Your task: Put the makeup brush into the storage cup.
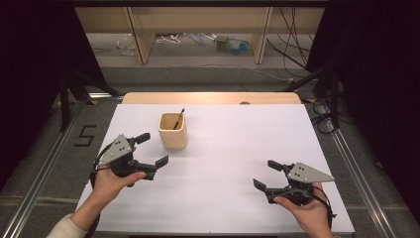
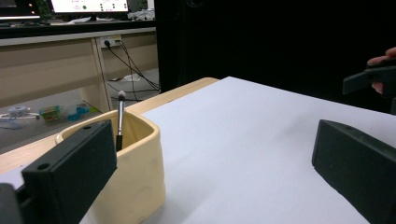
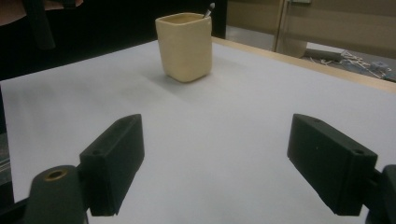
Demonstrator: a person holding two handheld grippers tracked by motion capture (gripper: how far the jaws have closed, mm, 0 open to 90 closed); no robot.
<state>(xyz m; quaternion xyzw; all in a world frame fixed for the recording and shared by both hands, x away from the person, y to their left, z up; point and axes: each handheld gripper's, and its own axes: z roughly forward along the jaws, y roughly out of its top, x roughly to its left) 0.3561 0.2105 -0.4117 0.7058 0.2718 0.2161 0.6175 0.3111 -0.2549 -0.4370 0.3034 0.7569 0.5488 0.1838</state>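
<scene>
Cup: the pale yellow, square-sided ceramic cup (image 1: 173, 131) stands upright on the white table sheet (image 1: 223, 163), a little left of the centre of the high view.
Brush: a thin black-handled brush (image 1: 179, 119) leans inside the cup, with its tip above the rim (in the left gripper view the light tip points up, left of centre).
Left gripper: the left gripper (image 1: 150, 149) is at the lower left of the high view, just beside the cup; its jaws are spread wide with nothing between them.
Right gripper: the right gripper (image 1: 265, 174) is at the lower right of the high view, well apart from the cup; its jaws are also released and hold nothing.
Done: the brush seems already placed in the cup, and the left gripper has let go.
Left: I judge very little remains, perhaps only to bring both hands away from the cup.
Table: no other loose thing lies on the white sheet.
</scene>
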